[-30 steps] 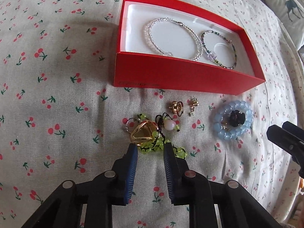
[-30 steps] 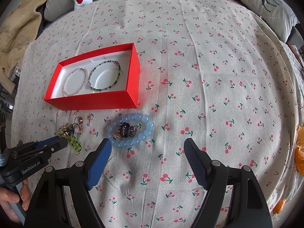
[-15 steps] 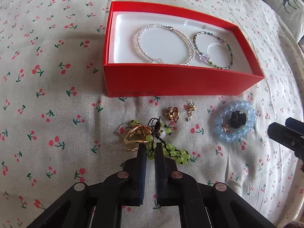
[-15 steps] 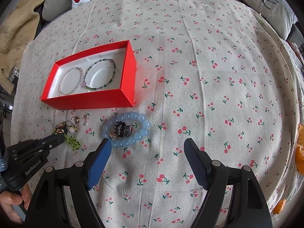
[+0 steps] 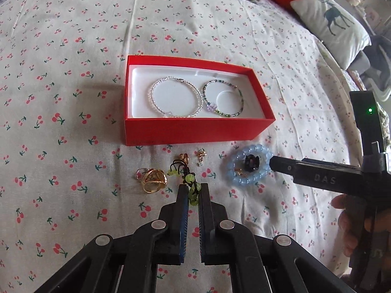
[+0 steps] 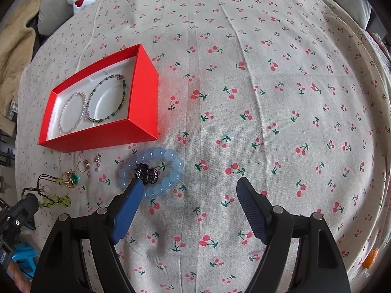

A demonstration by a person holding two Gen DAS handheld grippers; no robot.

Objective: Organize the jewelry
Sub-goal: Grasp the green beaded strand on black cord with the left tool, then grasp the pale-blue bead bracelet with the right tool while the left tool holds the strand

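green bead bracelet pinched, blue one waiting

the left gripper is clenched on the green bead bracelet — its two blue-padded fingers have just been closing and now pinch the strand near one end, with the dark cord and the other green beads trailing out ahead of the tips over the cherry-print bedspread. in the right wrist view the same strand runs from the left gripper's tip at the lower left edge toward a gold ring with a green stone.

the right gripper is released, its jaws wide apart with nothing between the pads. its left finger lies over the near edge of the blue bead bracelet, which lies flat on the cloth just in front of the red box; a dark hair clip sits inside its ring. whether that finger touches the beads cannot be told.

the red box is open, white-lined, and holds two bracelets side by side — a clear bead bracelet on the left and a dark multicolour bead bracelet on the right. between the box and the grippers lie a gold ring, a smaller gold ring and a small earring. a deer-print pillow rests at the bed's far right.
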